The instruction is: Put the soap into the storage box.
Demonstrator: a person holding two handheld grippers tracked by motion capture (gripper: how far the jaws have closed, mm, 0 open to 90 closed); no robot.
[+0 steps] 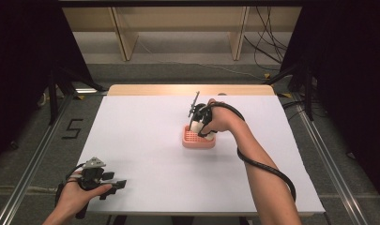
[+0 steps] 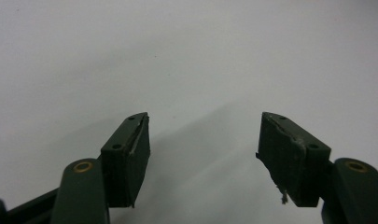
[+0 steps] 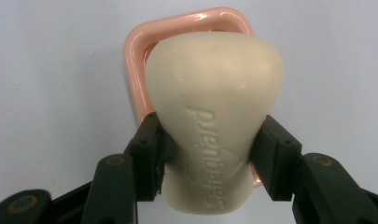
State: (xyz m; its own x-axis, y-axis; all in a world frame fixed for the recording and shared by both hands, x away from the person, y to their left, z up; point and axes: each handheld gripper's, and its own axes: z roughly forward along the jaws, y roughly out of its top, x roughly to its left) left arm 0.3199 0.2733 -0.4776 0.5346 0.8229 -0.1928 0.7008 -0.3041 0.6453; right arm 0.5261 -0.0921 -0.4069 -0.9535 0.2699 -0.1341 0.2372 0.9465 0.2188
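1. Soap (image 3: 213,116): one cream bar, rounded, with a brand word pressed into its face. In the right gripper view it is clamped across its narrower part, the wide end pointing away from the camera and out over the dish. In the high view it shows as a pale piece (image 1: 195,127) under the hand.

2. Dish (image 1: 197,139): one pink soap dish, squarish with rounded corners and a slotted floor. It stands on the counter a little right of centre, directly below the soap. In the right gripper view its rim (image 3: 135,51) shows behind the bar (whether soap and dish touch cannot be told).

3. Right gripper (image 3: 211,158): fingers (image 3: 147,161) closed on the soap, one pad on each side. In the high view it is held over the dish (image 1: 200,123), pointing down, its cable looping back along the forearm.

4. Left gripper (image 2: 203,154): fingers (image 2: 128,156) apart, nothing between them, white counter beneath. In the high view it sits at the near left corner (image 1: 113,185), well apart from the dish, held in the left hand.

5. Counter (image 1: 140,140): white sheet over a wooden top, a strip of wood bare at the far edge.
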